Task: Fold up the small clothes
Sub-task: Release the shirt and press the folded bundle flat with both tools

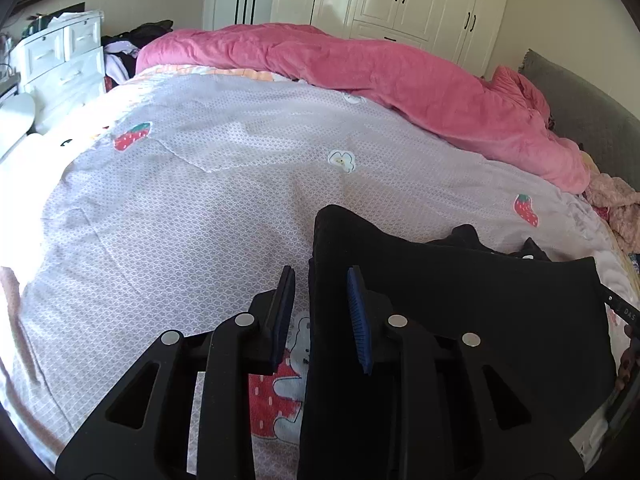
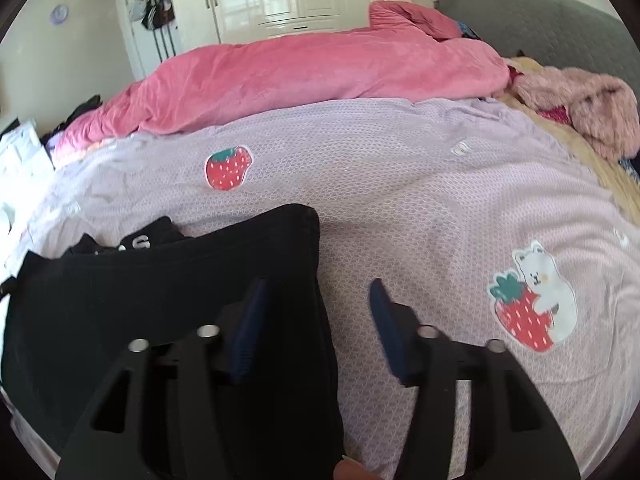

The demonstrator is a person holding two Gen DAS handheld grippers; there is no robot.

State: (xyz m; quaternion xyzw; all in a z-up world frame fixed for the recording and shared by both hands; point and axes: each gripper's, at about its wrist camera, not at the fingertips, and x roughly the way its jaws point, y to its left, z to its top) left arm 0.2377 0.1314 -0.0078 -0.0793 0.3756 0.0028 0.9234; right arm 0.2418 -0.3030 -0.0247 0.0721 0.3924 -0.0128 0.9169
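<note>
Both grippers are spread apart over the bed (image 1: 200, 220). Left gripper (image 1: 320, 300) has the edge of the black cloth (image 1: 460, 300) between its fingers without squeezing it. Right gripper (image 2: 316, 308) does too, and the cloth lies flat on the bed.

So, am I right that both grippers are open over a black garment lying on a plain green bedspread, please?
Not quite: the bedspread is lilac with strawberry prints, not plain green, as the right wrist view shows. The rest stands: the left gripper and right gripper are both open at the black garment.
</note>
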